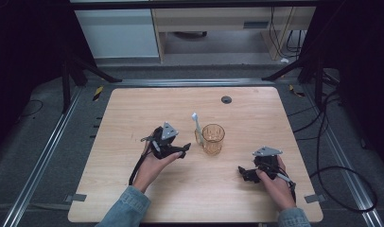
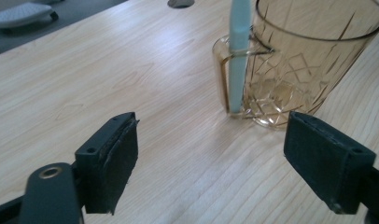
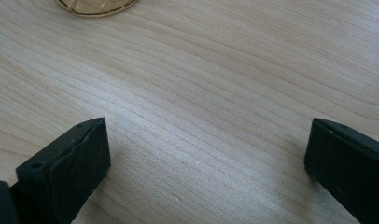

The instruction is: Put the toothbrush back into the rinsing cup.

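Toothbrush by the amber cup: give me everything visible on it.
The pale blue plastic toothbrush stands nearly upright, tilted slightly, with its white bristle head at the top. Its slim handle passes through the handle loop of the amber cut-pattern glass cup, on the cup's outside, not in the bowl. Its lower end appears to rest on the light wooden table. Neither gripper touches it.

Cup (image 1: 213, 138) and toothbrush (image 1: 196, 124) mid-table

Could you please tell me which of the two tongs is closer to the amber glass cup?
The left tongs, open and empty, sit beside the amber patterned glass cup with the pale blue toothbrush; the right tongs rest farther off.
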Demonstrator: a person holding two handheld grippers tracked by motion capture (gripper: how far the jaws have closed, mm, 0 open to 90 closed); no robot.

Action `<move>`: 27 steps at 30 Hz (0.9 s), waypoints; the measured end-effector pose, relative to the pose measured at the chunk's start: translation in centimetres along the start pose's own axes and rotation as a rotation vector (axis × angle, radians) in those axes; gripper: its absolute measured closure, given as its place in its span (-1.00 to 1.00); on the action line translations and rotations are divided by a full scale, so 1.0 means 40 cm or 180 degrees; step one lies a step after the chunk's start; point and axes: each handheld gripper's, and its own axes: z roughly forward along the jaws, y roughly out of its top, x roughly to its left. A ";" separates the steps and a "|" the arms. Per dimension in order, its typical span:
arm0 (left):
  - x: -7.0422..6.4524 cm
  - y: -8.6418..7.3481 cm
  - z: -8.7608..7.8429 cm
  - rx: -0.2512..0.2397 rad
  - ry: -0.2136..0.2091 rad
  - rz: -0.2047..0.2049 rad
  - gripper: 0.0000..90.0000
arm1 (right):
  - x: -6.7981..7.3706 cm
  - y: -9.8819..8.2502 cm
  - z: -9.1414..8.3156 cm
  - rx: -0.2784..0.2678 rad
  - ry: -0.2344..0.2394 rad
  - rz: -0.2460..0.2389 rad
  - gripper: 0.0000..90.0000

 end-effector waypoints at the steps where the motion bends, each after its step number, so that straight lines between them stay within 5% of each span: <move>1: 0.008 -0.005 -0.009 0.0051 0.0064 -0.0001 -0.66 | 0.000 0.000 0.000 0.0003 0.0000 0.0004 -0.99; 19: 0.135 -0.079 -0.058 0.0375 0.0354 -0.0301 -0.76 | 0.000 0.000 -0.001 0.0006 -0.0001 0.0005 -0.99; 27: 0.209 -0.121 -0.085 0.0451 0.0543 -0.0534 -0.77 | 0.001 0.000 -0.001 0.0006 -0.0002 0.0008 -0.99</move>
